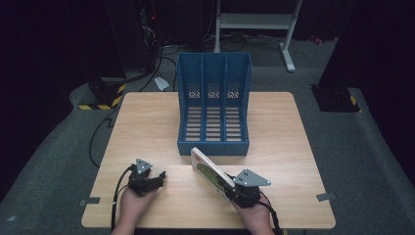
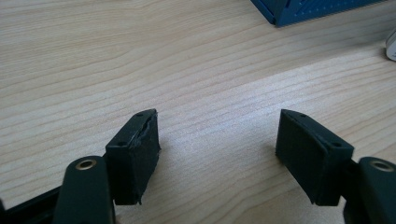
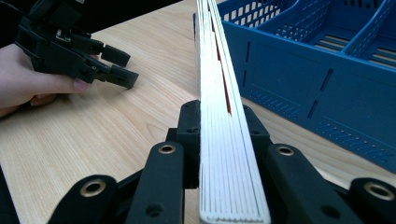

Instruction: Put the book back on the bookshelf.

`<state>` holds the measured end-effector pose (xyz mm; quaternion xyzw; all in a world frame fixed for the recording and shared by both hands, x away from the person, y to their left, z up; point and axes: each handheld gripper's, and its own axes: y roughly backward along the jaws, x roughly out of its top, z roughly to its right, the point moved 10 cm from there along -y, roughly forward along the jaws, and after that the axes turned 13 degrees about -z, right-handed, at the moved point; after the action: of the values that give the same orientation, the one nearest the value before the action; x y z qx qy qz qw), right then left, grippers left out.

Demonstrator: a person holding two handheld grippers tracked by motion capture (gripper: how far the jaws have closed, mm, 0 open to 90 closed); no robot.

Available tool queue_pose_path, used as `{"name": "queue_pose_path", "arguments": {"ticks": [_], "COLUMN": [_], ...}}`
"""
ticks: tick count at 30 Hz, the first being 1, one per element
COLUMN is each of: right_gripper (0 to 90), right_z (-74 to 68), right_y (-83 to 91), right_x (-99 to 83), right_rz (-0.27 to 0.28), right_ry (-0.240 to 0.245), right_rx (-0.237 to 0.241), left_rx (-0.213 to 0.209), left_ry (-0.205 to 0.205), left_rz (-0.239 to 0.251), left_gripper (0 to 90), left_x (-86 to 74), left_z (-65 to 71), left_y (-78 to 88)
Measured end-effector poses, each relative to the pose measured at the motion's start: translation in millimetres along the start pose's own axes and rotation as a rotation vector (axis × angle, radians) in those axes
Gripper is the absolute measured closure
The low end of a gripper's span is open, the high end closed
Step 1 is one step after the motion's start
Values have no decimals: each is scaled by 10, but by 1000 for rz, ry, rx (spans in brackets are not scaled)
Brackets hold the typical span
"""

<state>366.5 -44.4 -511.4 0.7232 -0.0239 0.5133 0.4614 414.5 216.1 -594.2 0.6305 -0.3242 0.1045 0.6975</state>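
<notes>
Right gripper (image 3: 219, 140), lower centre of frame, clamps a thin white book (image 3: 224, 116) by its page edge, just before the blue slotted plastic file rack (image 3: 327, 88). Left gripper (image 2: 217, 144) gapes empty over the wooden table (image 2: 140, 70). Risk: the shallow edge grip lets the book pivot and strike a divider.

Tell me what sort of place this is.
Probably a lab or recording workspace: a lone wooden table on grey carpet, dark surroundings, cables trailing over the floor, hazard-striped stand bases, and a blue file rack set out for handling.

Bright tabletop, dark surroundings, sharp focus
</notes>
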Motion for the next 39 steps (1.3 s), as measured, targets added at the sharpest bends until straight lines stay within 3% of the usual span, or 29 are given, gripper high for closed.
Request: {"name": "queue_pose_path", "arguments": {"ticks": [7, 27, 39], "right_gripper": [754, 754, 754], "right_z": [-23, 65, 233], "right_y": [61, 526, 701], "right_x": [66, 389, 623], "right_rz": [12, 113, 158], "right_ry": [24, 0, -9], "right_rx": [-28, -36, -80], "left_rx": [-4, -9, -12], "left_ry": [-6, -11, -20], "left_rz": [-2, 1, -2], "left_gripper": [301, 299, 291], "left_x": [-3, -7, -9], "left_z": [11, 32, 35], "left_y": [2, 5, 6]}}
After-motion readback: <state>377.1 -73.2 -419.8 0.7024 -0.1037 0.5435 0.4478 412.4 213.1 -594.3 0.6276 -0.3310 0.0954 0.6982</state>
